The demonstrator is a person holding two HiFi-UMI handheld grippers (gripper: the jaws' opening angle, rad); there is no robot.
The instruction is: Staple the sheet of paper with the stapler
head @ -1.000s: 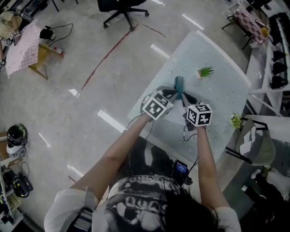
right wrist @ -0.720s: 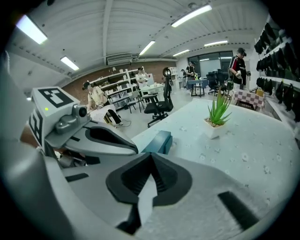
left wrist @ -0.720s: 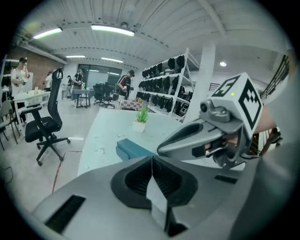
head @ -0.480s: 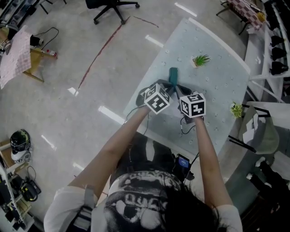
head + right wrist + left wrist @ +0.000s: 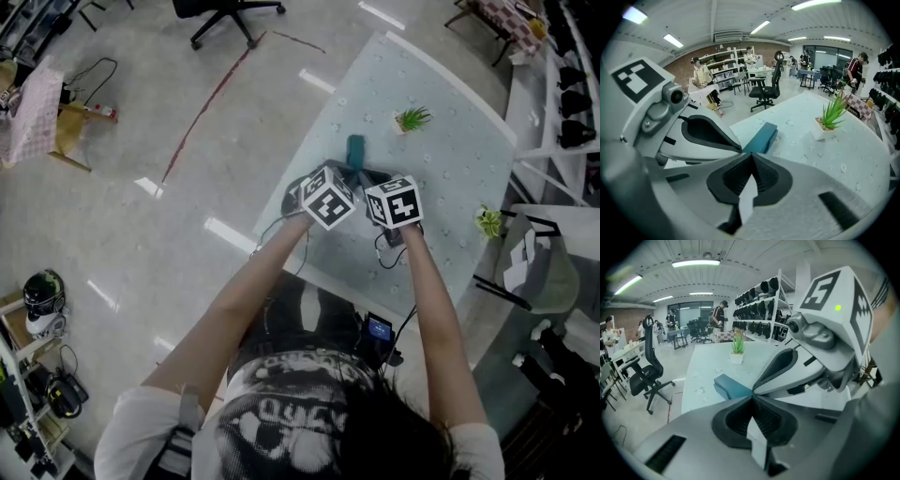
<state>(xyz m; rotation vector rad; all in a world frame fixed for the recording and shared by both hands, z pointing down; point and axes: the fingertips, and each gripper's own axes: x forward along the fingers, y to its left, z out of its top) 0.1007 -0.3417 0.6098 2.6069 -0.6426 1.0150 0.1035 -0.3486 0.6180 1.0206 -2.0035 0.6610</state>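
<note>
A teal stapler (image 5: 355, 148) lies on the pale table (image 5: 441, 112), just beyond both gripper tips; it also shows as the stapler (image 5: 731, 386) and the stapler (image 5: 761, 137) in the gripper views. My left gripper (image 5: 752, 397) is shut on a white sheet of paper (image 5: 757, 448). My right gripper (image 5: 751, 153) is shut on the paper (image 5: 746, 199) too, its jaws having just closed further. The tips of the two grippers nearly meet over the table's near edge. In the head view their marker cubes (image 5: 328, 197) hide the jaws and the paper.
A small potted plant (image 5: 411, 119) stands on the table past the stapler, and another plant (image 5: 487, 223) sits at the right edge. An office chair (image 5: 225, 14) stands on the floor at the far left. Shelving runs along the right.
The two grippers have drawn closer together, so their cubes now sit almost side by side. The stapler has stayed where it was on the table.
</note>
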